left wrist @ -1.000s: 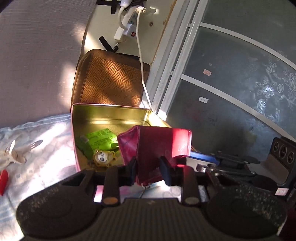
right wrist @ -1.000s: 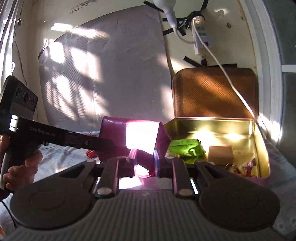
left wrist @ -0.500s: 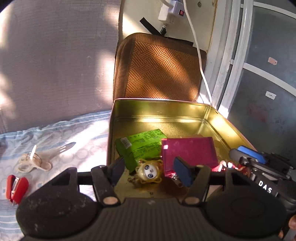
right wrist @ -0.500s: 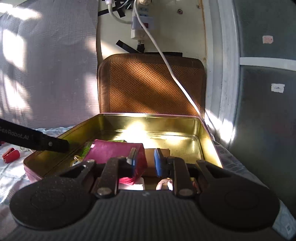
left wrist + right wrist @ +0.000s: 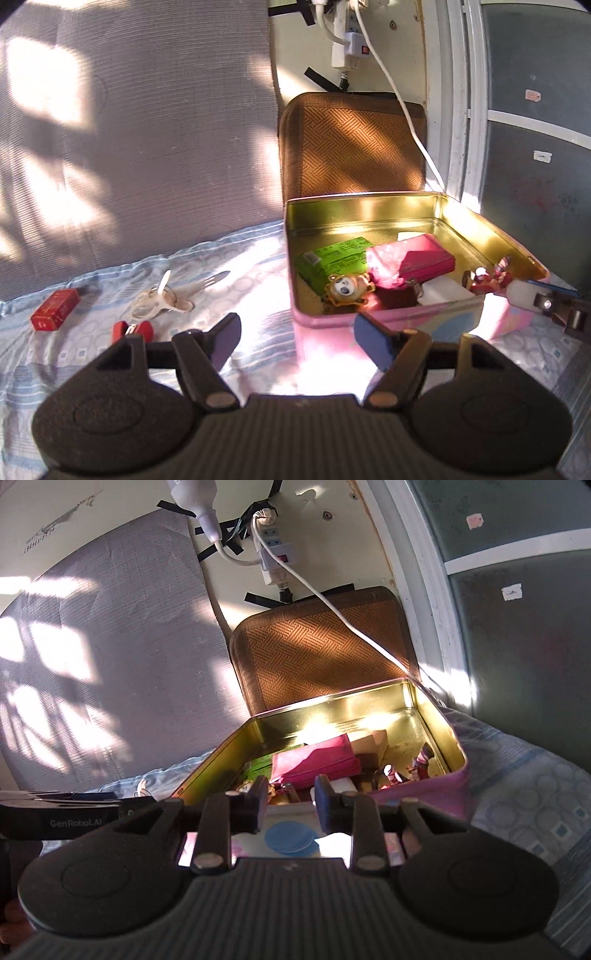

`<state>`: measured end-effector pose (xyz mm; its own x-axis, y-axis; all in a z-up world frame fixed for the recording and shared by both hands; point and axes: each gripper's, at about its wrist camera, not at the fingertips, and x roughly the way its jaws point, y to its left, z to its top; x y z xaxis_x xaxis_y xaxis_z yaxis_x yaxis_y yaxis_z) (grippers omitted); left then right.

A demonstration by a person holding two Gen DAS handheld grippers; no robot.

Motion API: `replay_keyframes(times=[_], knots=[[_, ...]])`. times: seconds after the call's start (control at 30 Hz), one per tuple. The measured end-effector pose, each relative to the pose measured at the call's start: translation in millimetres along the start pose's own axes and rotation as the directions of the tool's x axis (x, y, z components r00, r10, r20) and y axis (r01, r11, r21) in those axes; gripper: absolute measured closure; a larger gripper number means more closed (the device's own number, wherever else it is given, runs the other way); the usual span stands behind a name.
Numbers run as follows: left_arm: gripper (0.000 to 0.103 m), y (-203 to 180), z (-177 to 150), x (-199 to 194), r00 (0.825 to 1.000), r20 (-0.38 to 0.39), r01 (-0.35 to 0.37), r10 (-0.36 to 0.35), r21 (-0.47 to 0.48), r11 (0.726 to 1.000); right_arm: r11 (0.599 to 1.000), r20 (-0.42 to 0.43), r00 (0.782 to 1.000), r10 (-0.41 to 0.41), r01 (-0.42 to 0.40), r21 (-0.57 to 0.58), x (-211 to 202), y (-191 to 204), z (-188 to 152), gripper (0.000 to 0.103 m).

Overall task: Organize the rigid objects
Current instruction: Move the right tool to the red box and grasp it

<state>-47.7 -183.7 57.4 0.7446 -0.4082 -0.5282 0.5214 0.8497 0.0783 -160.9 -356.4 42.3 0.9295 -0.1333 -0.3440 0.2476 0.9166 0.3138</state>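
**A:** You are letting go cleanly. The left gripper is spreading its jaws with nothing between them, and the right gripper is opening its narrower jaws too, also empty. The flat magenta wallet is lying inside the gold-lined pink metal tin, resting on the green printed packet and touching the small yellow panda charm.

**B:** So what am I lining up now?

**A:** Judging by what is lying out on the blue-patterned bedsheet, the next piece is probably one of three to the left of the tin: the small red stapler, the white-handled scissors, or the red rectangular box furthest left.

**B:** Any tips?

**A:** The stapler is nearest your left jaws. Keep them wide while you are swinging left, come down over its narrow sides, and mind the tin's near wall when you are bringing it back.
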Motion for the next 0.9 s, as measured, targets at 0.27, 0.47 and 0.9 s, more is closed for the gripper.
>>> replay_keyframes(times=[0.27, 0.47, 0.9], knots=[[0.033, 54, -33, 0, 0.991, -0.039, -0.132, 0.131, -0.032, 0.991, 0.999, -0.060, 0.997, 0.048, -0.049, -0.021, 16, 37, -5, 0.072], [0.033, 109, -56, 3, 0.976, -0.074, -0.209, 0.204, -0.081, 0.974, 0.988, -0.107, 0.989, 0.098, -0.109, -0.108, 35, 82, -13, 0.072], [0.034, 305, -103, -15, 0.844, -0.207, -0.535, 0.496, -0.410, 0.739, 0.902, -0.330, 0.898, 0.289, -0.372, -0.221, 154, 243, -27, 0.065]])
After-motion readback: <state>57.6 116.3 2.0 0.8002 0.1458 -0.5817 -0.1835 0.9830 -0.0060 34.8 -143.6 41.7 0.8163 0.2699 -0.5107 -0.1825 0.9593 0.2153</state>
